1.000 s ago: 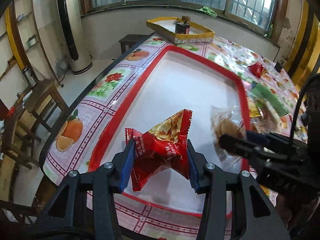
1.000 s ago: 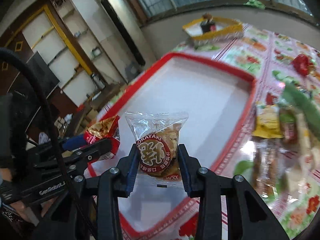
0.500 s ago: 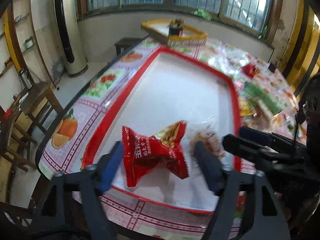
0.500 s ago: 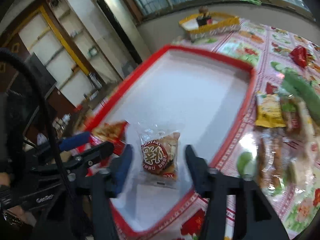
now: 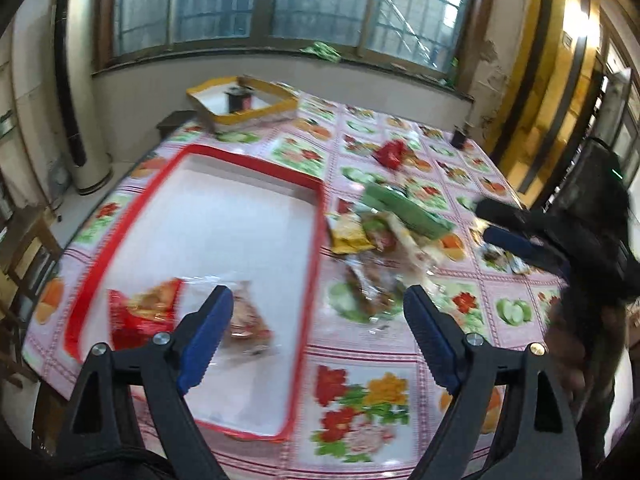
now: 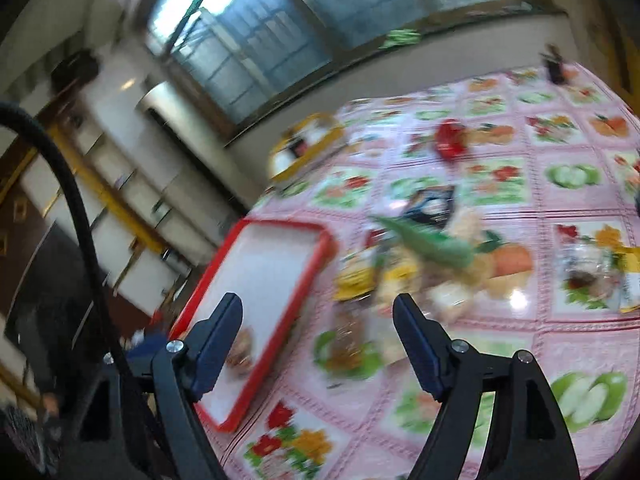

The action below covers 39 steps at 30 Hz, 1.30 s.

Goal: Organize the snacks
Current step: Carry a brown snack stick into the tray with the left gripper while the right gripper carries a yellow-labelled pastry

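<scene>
Both packets have left your grippers and now lie in the tray; both tools have swung toward the pile.

Left view: your left gripper [image 5: 318,334] gapes wide, empty; red packet [image 5: 140,316] and clear packet [image 5: 246,320] sit at the red tray's [image 5: 316,248] 7 o'clock corner, most snacks [image 5: 384,232] unsorted at 2 o'clock on the floral cloth [image 5: 360,392]. Right view: your right gripper [image 6: 318,340] is spread, empty, above the blurred pile [image 6: 424,248]; windows [image 6: 256,32] behind.

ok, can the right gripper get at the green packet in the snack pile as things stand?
Probably yes. The right gripper is open and empty, and the green packet lies on top of the pile ahead of it, nothing covering it. Blur hides finer detail.
</scene>
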Each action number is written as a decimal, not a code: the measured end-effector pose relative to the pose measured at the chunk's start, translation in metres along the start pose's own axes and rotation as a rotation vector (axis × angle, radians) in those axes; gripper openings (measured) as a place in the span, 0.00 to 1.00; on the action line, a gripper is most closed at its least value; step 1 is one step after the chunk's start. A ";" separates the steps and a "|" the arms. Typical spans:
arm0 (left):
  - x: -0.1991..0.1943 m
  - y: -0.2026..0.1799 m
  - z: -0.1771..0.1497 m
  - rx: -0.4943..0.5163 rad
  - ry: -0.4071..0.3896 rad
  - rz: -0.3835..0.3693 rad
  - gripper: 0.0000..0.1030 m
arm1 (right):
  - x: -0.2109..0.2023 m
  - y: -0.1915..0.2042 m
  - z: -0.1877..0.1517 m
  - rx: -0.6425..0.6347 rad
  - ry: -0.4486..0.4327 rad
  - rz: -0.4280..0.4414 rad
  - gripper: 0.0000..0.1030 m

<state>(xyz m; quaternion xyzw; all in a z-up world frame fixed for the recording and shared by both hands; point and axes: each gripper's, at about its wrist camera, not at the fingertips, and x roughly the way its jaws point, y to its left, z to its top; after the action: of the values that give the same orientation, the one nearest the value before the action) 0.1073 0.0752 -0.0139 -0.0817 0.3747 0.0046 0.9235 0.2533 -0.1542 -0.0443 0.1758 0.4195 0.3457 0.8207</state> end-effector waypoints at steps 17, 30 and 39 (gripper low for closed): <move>0.049 -0.036 -0.003 0.087 0.119 0.034 0.84 | 0.096 -0.046 0.003 0.088 0.206 -0.134 0.34; 0.147 -0.065 0.009 0.141 0.317 0.096 0.61 | 0.042 -0.037 0.015 0.007 0.014 -0.093 0.31; 0.140 -0.052 -0.005 0.085 0.350 0.115 0.35 | 0.052 -0.033 0.014 0.001 0.029 -0.111 0.31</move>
<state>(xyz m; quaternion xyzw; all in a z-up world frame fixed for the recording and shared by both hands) 0.2079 0.0154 -0.1066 -0.0208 0.5336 0.0271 0.8451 0.2997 -0.1398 -0.0842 0.1479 0.4405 0.3020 0.8324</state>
